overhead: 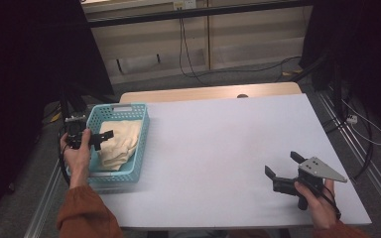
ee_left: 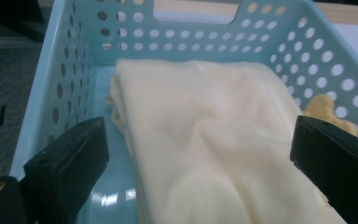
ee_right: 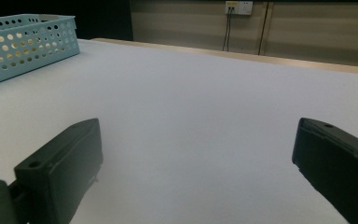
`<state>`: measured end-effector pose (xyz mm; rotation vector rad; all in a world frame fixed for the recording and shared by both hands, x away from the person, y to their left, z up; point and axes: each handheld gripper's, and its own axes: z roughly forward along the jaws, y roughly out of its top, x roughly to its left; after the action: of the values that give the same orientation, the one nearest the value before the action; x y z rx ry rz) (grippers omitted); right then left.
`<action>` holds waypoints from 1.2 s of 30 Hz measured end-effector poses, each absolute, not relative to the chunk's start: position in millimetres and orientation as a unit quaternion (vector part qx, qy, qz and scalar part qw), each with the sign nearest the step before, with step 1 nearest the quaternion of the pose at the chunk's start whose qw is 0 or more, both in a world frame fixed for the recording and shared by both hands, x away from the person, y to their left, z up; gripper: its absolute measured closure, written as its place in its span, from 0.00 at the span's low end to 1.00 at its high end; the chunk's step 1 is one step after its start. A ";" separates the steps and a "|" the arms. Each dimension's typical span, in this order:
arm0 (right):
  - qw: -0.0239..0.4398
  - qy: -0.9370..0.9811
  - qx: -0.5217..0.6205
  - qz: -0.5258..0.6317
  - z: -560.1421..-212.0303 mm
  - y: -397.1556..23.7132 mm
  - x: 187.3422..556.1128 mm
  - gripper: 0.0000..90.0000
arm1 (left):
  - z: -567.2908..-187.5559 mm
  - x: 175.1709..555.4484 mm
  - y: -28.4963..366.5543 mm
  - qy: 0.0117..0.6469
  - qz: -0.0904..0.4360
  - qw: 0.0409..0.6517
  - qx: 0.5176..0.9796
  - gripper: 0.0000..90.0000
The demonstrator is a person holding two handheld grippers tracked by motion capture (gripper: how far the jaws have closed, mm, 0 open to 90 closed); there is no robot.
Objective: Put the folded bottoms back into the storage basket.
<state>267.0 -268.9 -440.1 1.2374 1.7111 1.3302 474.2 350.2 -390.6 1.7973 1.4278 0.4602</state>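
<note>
The cloth (ee_left: 200, 140) lies folded in the basket (overhead: 141, 144); the left gripper (overhead: 99, 136) hovers above it, fingers apart, empty. Likely next: withdraw. The right gripper (overhead: 280, 166) waits, fingers apart, on the tabletop (overhead: 218, 148).

No text, label, brand, number or sign can be read in any of the views.
</note>
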 end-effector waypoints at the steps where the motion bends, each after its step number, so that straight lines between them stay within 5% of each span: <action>1: 0.317 0.650 0.471 0.505 -440.1 -269.2 267.1 0.02 | -389.0 473.5 349.7 0.557 0.185 0.388 0.711 0.05; 14: 0.319 0.649 0.471 0.504 -439.5 -268.1 267.8 0.02 | -362.3 450.2 347.7 0.516 0.186 0.460 0.698 0.05; 36: 0.323 0.648 0.474 0.502 -439.1 -267.5 267.0 0.02 | -349.3 405.0 347.0 0.464 0.228 0.493 0.700 0.04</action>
<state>267.0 -267.5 -439.1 1.2428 1.7002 1.3168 405.0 347.0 -349.3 1.6992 1.1253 0.5520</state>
